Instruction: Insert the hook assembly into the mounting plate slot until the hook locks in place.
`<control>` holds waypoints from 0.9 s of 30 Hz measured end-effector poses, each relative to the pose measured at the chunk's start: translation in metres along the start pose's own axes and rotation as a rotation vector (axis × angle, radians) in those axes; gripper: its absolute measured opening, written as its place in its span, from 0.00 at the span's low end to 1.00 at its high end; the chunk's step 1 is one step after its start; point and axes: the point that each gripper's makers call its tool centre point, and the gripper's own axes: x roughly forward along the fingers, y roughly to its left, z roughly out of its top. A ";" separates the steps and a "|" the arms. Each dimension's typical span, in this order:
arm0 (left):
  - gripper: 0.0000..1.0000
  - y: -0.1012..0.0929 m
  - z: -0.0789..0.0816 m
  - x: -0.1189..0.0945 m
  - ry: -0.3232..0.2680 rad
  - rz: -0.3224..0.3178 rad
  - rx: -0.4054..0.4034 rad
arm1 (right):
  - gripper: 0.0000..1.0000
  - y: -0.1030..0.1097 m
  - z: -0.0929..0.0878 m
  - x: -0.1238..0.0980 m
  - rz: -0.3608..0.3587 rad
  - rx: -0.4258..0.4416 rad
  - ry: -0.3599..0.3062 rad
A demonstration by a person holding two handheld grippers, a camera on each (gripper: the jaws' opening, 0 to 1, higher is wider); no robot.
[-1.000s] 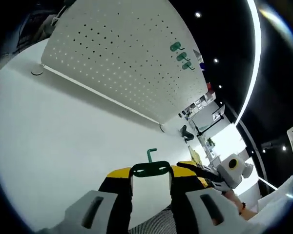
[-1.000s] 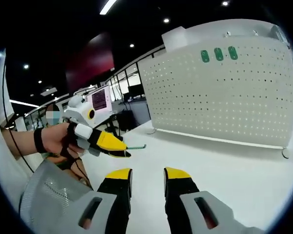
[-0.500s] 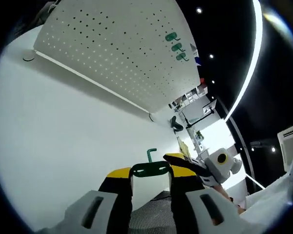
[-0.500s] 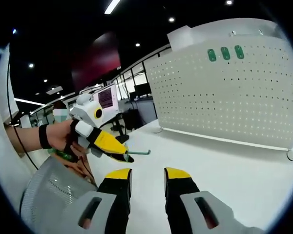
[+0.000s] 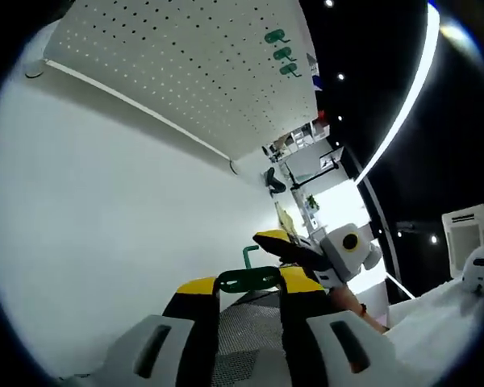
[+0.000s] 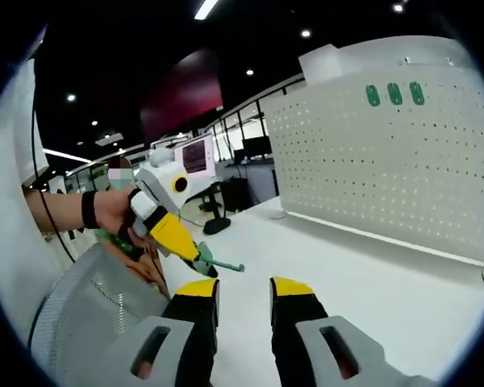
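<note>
A white pegboard mounting plate [image 5: 185,72] stands upright on the white table [image 5: 105,242], with three green hooks [image 5: 279,53] mounted near its top edge. My left gripper [image 5: 248,284] is shut on a green hook assembly [image 5: 248,277], whose stem sticks up between the yellow tips. It is well short of the plate. In the right gripper view the plate [image 6: 387,169] is at the right with the three hooks [image 6: 395,94]. There a hand holds the left gripper [image 6: 206,262], with the green hook [image 6: 223,265] in its tips. My right gripper [image 6: 244,289] is open with nothing between its jaws.
A grey mesh chair back [image 6: 89,310] sits low on the left, close to the person's arm. Office desks and a monitor [image 6: 195,155] stand beyond the table. The right gripper [image 5: 306,254] enters the left gripper view just right of the held hook.
The left gripper has tilted, so the hook now points downward in the right gripper view. Both cameras have swung; the plate sits higher in the left gripper view.
</note>
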 end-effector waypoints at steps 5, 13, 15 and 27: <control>0.29 -0.007 -0.009 0.002 0.044 -0.039 -0.015 | 0.18 0.014 0.004 0.004 0.071 -0.021 -0.013; 0.29 -0.017 -0.021 0.004 0.111 -0.094 -0.024 | 0.15 0.027 -0.003 0.004 0.141 -0.043 0.010; 0.29 -0.022 -0.023 0.003 0.117 -0.127 -0.038 | 0.14 0.029 -0.002 0.002 0.154 -0.041 0.004; 0.30 -0.031 -0.025 -0.001 0.153 -0.202 -0.087 | 0.04 0.040 -0.001 -0.007 0.239 -0.077 0.033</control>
